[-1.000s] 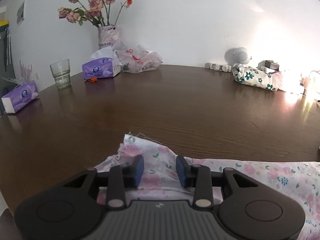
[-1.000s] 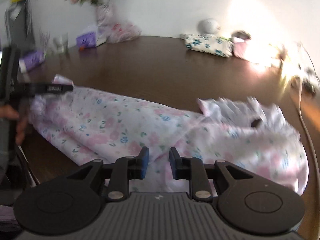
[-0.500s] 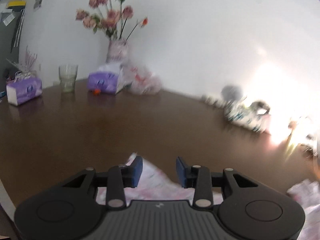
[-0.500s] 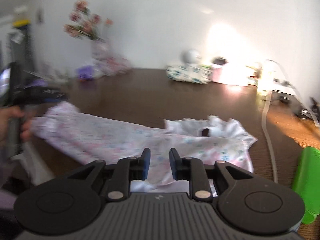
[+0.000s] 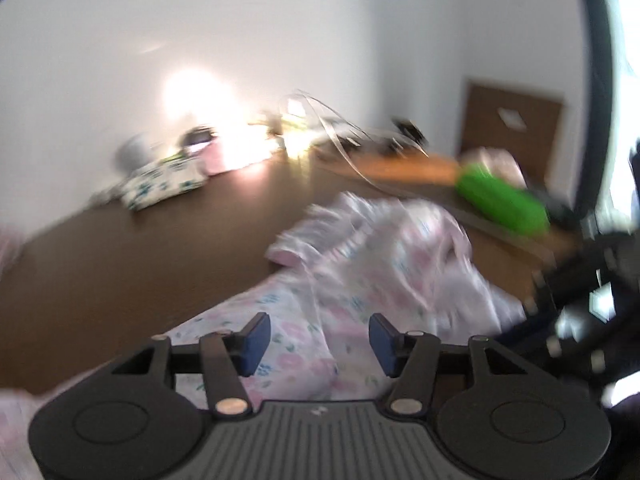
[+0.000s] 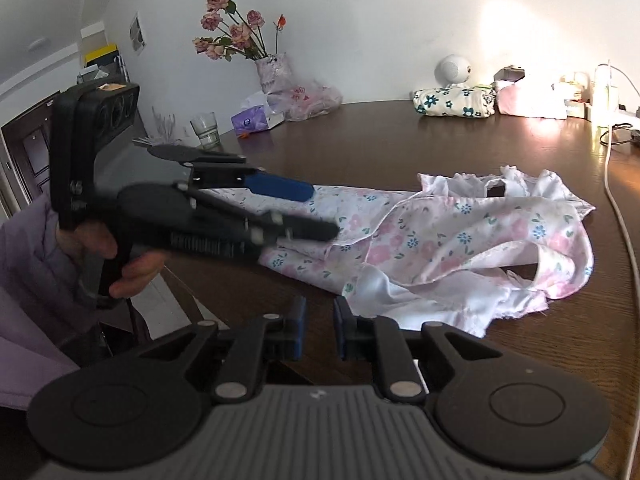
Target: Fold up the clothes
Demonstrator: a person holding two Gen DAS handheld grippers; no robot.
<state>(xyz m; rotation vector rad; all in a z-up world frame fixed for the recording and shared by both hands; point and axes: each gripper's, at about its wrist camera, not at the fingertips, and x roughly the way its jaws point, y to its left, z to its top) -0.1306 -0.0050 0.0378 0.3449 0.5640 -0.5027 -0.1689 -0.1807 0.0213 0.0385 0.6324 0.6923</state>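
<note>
Garment (image 6: 448, 236) beneath opening left hand-held gripper (image 5: 318, 338), seemingly unpinched.

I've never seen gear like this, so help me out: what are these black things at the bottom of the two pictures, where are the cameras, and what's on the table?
No robot here: a person holds a hand-squeezed gripping tool in each hand, each with a camera looking along its fingers. One picture comes from the left tool, whose jaws are opening with nothing pinched, above a floral garment. The other comes from the right tool, jaws closing on nothing. The garment lies crumpled on a dark wooden table, with a vase of flowers, a glass and a folded flowered cloth behind.
</note>
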